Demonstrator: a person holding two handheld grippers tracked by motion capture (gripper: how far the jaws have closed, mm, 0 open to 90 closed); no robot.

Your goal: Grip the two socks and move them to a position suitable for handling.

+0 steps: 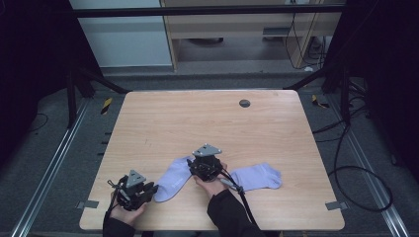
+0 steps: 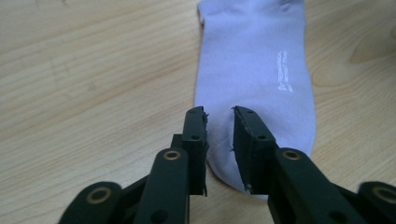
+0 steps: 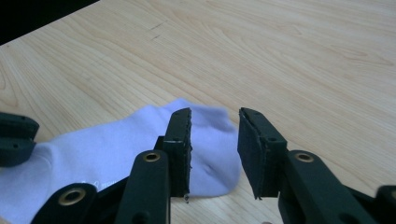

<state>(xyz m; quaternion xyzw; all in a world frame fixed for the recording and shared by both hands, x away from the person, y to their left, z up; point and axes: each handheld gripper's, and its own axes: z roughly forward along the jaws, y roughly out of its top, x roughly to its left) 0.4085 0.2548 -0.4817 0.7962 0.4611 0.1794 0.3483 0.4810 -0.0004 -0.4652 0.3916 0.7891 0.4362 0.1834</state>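
Note:
A pale lilac sock [image 1: 173,177] lies flat and slanted on the wooden table [image 1: 207,123], between my two grippers. My left gripper [image 1: 149,189] is at its near toe end. In the left gripper view the jaws [image 2: 219,116] stand apart just over the sock's [image 2: 254,79] rounded tip, gripping nothing. My right gripper [image 1: 205,167] hovers at the sock's far end. In the right gripper view its jaws [image 3: 215,116] are open above the sock's [image 3: 116,144] edge, with the fabric lying loose below. A second lilac sock [image 1: 257,177] lies to the right of my right hand.
A small dark round disc [image 1: 244,103] sits near the table's far edge. The left gripper's jaw [image 3: 16,137] shows at the left border of the right gripper view. Black frame bars and cables surround the table.

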